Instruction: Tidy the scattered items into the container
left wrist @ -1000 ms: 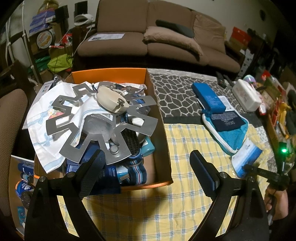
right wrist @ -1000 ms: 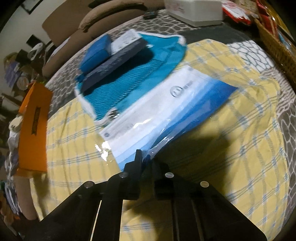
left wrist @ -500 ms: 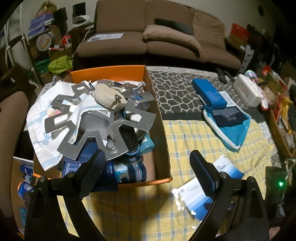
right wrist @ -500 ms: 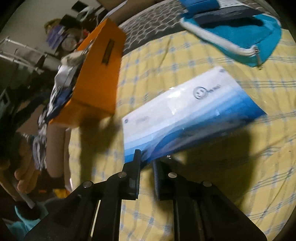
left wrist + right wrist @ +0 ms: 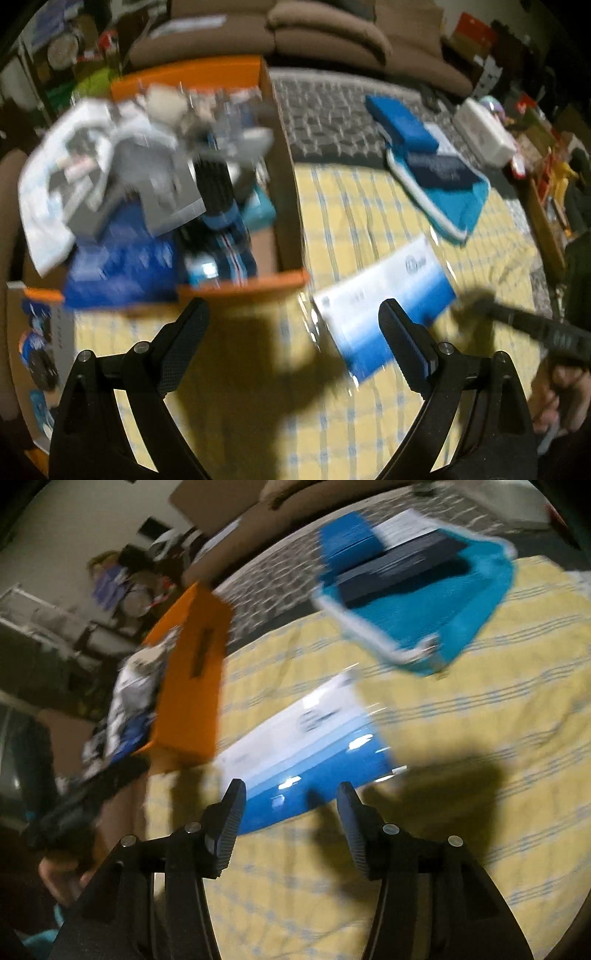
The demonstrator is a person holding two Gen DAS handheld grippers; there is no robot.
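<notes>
- Blue-and-white packet (image 5: 310, 753) lies flat on the yellow checked cloth (image 5: 480, 738), just beside the orange box (image 5: 192, 694).
- Right tongs (image 5: 290, 816) have just been opening, nothing clamped.
- Left tongs (image 5: 291, 343) stand wide apart, empty.

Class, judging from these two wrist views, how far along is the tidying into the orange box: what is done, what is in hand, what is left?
Done: the orange box is already heaped with items. In hand: nothing; the right gripper has just been opening and the blue-and-white packet lies free on the yellow cloth, beside the box. The left gripper is open above it. Left: the packet, the teal pouch and the blue case.
</notes>
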